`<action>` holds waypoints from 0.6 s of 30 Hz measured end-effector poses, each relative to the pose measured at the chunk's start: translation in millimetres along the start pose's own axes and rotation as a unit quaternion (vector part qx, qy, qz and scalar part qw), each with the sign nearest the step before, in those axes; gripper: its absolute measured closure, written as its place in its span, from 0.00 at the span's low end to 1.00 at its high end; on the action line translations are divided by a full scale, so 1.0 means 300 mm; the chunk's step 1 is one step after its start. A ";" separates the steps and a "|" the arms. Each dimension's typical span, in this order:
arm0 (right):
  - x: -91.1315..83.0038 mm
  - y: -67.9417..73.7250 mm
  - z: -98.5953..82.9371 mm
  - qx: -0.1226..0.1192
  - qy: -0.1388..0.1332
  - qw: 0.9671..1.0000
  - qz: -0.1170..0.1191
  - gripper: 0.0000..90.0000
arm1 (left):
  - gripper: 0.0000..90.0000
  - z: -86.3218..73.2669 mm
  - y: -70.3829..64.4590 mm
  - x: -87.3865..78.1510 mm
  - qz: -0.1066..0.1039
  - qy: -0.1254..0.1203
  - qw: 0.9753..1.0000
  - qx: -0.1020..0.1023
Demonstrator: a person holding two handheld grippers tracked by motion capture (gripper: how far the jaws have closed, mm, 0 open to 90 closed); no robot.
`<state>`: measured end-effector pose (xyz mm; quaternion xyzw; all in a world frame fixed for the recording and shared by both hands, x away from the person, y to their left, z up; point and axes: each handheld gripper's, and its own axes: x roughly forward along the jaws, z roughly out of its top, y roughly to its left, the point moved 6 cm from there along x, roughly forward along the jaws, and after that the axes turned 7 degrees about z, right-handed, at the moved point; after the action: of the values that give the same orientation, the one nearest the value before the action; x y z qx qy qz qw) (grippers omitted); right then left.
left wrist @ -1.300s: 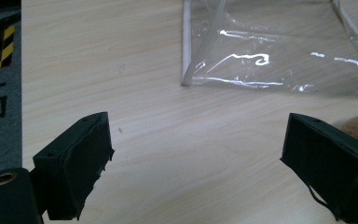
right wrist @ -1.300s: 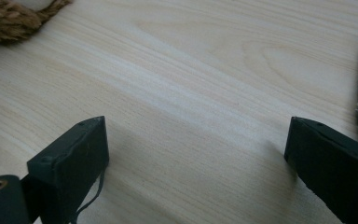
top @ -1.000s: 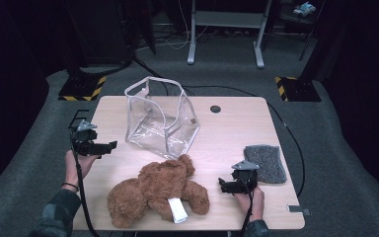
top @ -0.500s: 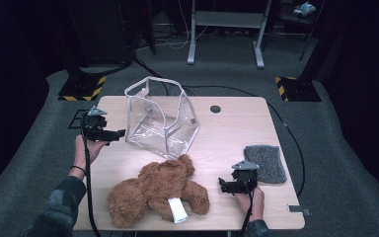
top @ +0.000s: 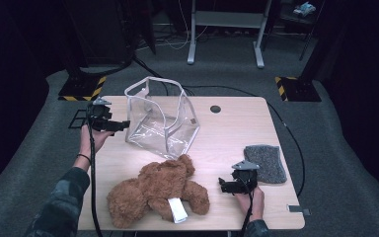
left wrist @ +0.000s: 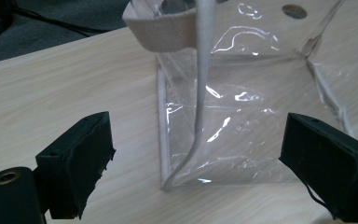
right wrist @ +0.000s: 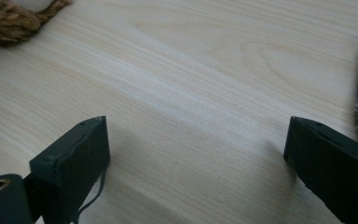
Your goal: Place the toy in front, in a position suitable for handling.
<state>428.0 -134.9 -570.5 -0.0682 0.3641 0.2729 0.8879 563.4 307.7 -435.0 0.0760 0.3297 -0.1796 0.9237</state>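
Jaws of the left gripper (top: 121,124) stand wide apart at the left of the high view, facing the near corner of the clear bag (top: 163,116) at upper centre, not touching it. Low right, the right gripper (top: 225,184) gapes too, empty over the table (top: 227,133), between the teddy (top: 155,192) and the grey pad (top: 265,163).

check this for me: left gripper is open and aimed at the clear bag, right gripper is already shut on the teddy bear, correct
Not quite. The right gripper is open too, with bare table between its jaws; the teddy bear lies apart from it, as the right gripper view and high view show. The left gripper is indeed open and aimed at the clear bag.
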 end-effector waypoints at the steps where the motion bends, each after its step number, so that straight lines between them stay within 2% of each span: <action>1: 0.000 0.000 0.000 0.000 0.000 1.000 0.000 0.07 | 0.10 0.003 -0.001 0.002 0.004 0.000 1.000 0.006; 3: 0.000 0.000 0.000 0.000 0.000 1.000 0.000 0.07 | 0.10 0.009 -0.003 0.011 0.000 0.005 1.000 0.009; 4: 0.000 0.000 0.000 0.000 0.000 1.000 0.000 0.07 | 0.10 0.016 -0.003 0.017 0.000 -0.002 1.000 0.004; 6: 0.000 0.000 0.000 0.000 0.000 1.000 0.000 0.07 | 0.10 0.031 0.000 0.020 -0.005 0.002 1.000 0.006; 8: 0.001 0.001 0.001 0.001 -0.002 1.000 0.001 0.07 | 0.11 0.047 -0.006 0.025 -0.005 -0.006 1.000 0.004; 10: 0.001 0.001 0.001 0.001 -0.002 1.000 0.000 0.07 | 0.12 0.056 -0.013 0.032 -0.001 -0.005 1.000 0.019; 15: 0.001 0.003 0.001 0.003 -0.003 1.000 0.001 0.07 | 0.12 0.079 -0.032 0.050 -0.006 -0.010 1.000 0.015; 18: 0.001 0.003 0.001 0.003 -0.003 1.000 0.001 0.07 | 0.12 0.090 -0.043 0.055 -0.012 -0.006 1.000 0.020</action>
<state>427.9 -134.0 -570.6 -0.0649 0.3626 0.2730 0.8887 586.1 284.1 -424.9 0.0896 0.3210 -0.1980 0.9218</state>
